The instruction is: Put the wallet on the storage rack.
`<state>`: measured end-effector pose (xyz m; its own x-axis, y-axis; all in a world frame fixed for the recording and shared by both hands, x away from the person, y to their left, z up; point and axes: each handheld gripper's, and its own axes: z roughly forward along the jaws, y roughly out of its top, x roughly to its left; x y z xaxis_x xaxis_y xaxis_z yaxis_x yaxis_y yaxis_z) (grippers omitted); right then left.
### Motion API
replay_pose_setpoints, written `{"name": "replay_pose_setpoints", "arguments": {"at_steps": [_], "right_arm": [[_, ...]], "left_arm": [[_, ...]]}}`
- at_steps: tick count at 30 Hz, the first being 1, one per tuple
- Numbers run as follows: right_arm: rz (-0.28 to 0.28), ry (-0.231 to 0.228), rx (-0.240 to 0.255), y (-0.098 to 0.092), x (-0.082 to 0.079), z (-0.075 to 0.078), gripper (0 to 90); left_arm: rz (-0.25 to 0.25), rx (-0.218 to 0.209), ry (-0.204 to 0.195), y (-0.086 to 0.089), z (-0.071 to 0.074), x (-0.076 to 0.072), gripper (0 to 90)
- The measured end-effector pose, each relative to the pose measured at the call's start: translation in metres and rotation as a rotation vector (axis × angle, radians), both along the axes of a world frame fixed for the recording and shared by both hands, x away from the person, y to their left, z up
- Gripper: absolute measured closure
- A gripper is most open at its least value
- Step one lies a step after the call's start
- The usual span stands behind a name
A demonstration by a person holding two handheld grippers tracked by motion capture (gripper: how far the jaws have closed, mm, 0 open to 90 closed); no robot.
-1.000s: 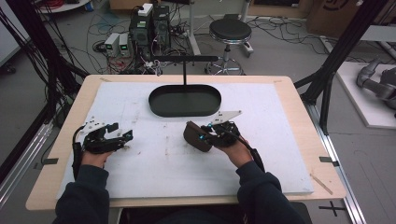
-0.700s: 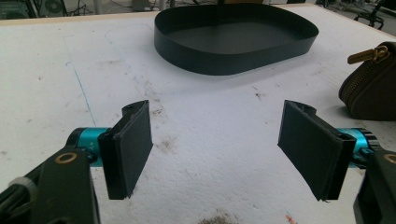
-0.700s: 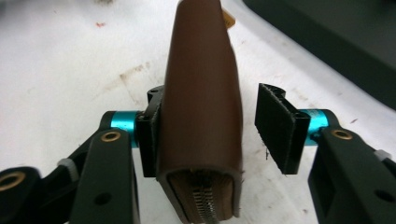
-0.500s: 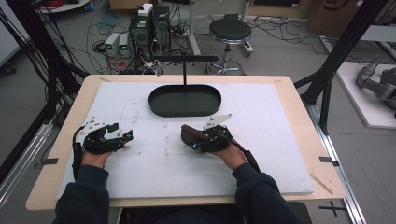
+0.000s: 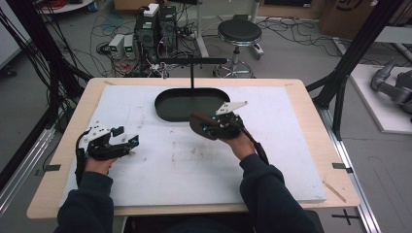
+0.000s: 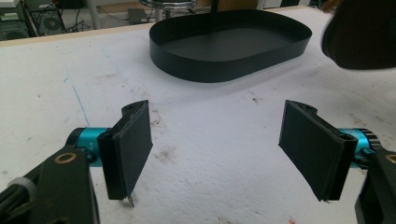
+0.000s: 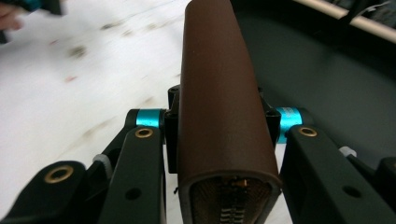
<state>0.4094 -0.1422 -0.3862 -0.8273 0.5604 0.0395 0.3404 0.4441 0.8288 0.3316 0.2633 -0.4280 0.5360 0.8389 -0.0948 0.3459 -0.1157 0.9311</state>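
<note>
Brown leather, a zipped case (image 7: 224,93), sits pinched between the jaws of my right gripper (image 5: 210,127), which have just been closing on it. I hold it in the air just beside the near rim of the black oval tray (image 5: 167,109), its far end reaching over that rim, so far as the blurred right gripper view lets me judge. My left gripper (image 6: 219,149) rests low on the white mat (image 5: 194,165), well to the left of the tray, jaws spread wide with bare mat between them.
</note>
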Motion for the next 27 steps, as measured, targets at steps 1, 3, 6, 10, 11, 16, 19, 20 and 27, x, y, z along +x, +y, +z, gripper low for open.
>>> {"name": "replay_pose_setpoints", "arguments": {"at_steps": [1,3,6,10,11,16,19,20,27], "right_arm": [[-0.009,0.004,0.009,0.0,0.007,0.004,64.9],[-0.027,-0.009,0.012,0.003,0.02,0.011,64.8],[-0.06,-0.008,0.04,0.007,0.041,0.017,64.6],[-0.13,0.013,0.071,0.012,0.07,0.016,64.5],[-0.143,0.023,0.068,0.014,0.076,0.015,64.5],[-0.181,0.018,0.039,0.026,0.093,0.006,64.5],[-0.198,0.076,0.008,0.035,0.106,-0.007,64.1],[-0.198,0.079,0.015,0.037,0.108,-0.01,64.1],[-0.248,0.176,0.106,0.043,0.118,-0.033,63.5]], "left_arm": [[0.0,-0.001,0.001,0.0,0.0,0.0,25.2],[0.004,-0.005,0.001,0.001,0.0,0.0,25.2],[0.003,-0.006,-0.002,0.001,0.0,0.0,25.2],[0.0,-0.004,-0.004,0.001,0.0,0.0,25.2],[0.001,-0.002,-0.003,0.001,0.0,0.0,25.2],[-0.002,-0.007,-0.002,0.0,0.0,0.0,25.2],[-0.003,-0.01,-0.005,0.001,0.0,0.0,25.2],[-0.002,-0.009,-0.004,0.001,0.0,0.0,25.2],[-0.003,-0.009,-0.004,0.0,0.0,0.0,25.2]]}}
